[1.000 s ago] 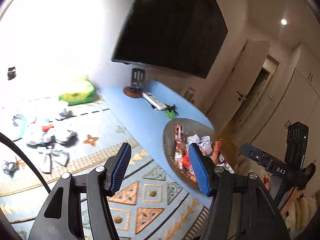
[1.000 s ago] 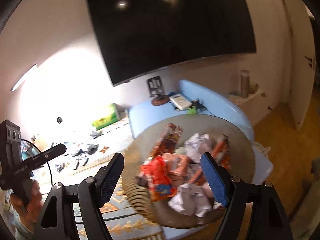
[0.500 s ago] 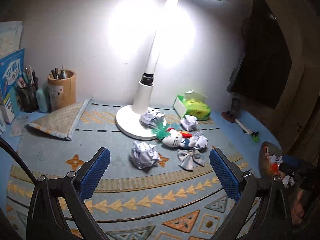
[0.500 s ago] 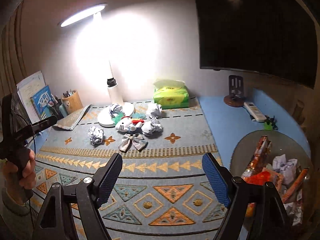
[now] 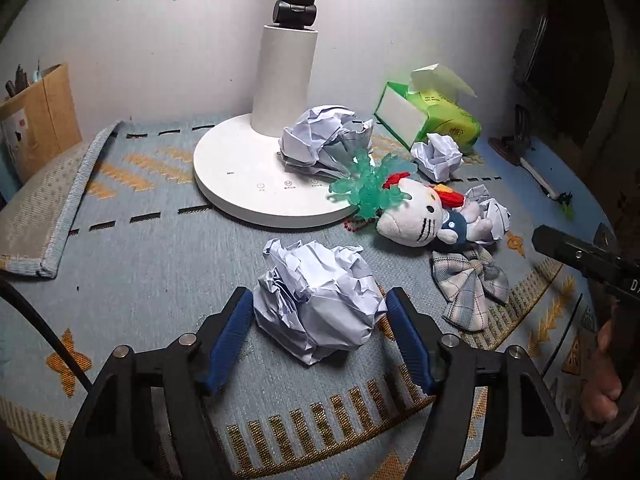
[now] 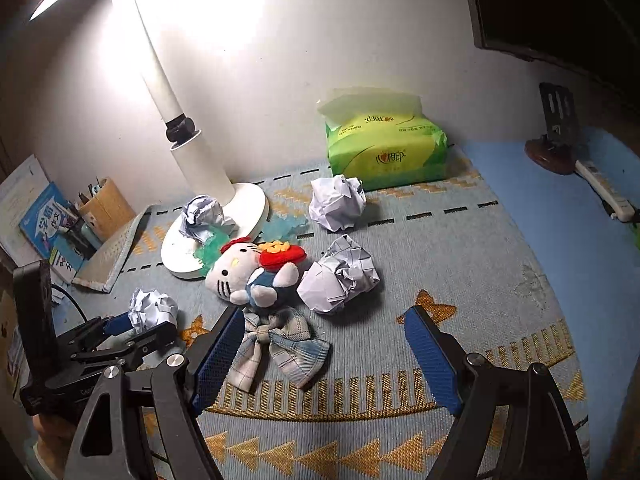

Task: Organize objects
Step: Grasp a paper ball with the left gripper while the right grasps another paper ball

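Clearing the desk mat

Left gripper closes around a crumpled paper ball at lower centre; right gripper hangs spread above the plaid bow, holding nothing.

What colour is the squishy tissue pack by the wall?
Green tissue pack, seen best from the right wrist.

The left gripper is closing its jaws around a crumpled paper ball on the patterned mat, near the lamp base.
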Demonstrator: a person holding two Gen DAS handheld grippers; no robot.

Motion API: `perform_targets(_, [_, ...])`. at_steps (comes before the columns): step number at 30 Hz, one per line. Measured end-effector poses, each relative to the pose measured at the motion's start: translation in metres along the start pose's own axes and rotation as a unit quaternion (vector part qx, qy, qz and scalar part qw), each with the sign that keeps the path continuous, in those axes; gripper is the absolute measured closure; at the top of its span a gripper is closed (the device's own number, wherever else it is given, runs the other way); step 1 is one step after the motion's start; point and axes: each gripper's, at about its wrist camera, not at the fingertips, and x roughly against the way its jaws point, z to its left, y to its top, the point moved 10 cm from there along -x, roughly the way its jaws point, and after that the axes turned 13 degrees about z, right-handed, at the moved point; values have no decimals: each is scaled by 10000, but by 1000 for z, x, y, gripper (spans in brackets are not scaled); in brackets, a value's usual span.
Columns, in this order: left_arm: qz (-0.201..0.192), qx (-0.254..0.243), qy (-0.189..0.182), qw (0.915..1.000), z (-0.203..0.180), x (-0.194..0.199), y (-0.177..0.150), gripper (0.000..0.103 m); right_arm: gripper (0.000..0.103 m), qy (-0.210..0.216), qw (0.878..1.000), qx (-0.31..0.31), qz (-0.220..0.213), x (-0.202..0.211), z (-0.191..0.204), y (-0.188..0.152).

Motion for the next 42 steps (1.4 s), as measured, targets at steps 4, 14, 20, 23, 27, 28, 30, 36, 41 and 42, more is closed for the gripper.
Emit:
perform_targets(4, [-267,-156,-31,9995,-8,12,1,40,22,409,9976,-473,310,-16,-18,-1])
perform_targets(14, [-409,355,-109,9985,13,21,5,39,28,630,9904,-1117,524,-35,-17,32])
perform_targets(20, [-430,333,-86,9985,12,22,5,39,56,276,9959,-841,179,-39,-11,32])
perform_targets(23, [-446,316,-85,9985,12,23,6,39,56,367,9931,-1114,-23,-22,-24,25])
perform_targets(27, [-496,350,-115,9981,14,26,5,39,56,793,9879,-1335,7,11,-32,-10])
perform_targets(28, [-506,368,-152,9979,14,27,5,39,56,901,9880,-1248,88,19,-29,-25])
perform_targets(30, [-533,450,-206,9974,17,29,5,39,56,1067,9891,-924,420,28,-18,-57])
perform_targets(36, [-512,699,-338,9957,27,28,3,39,53,767,9891,323,1216,28,6,-123])
perform_targets(41, [-482,739,-461,9950,29,28,1,39,18,530,9925,708,848,47,10,-134])
perform_targets(42, [-474,742,-470,9950,29,27,0,39,17,550,9925,773,773,49,13,-135])
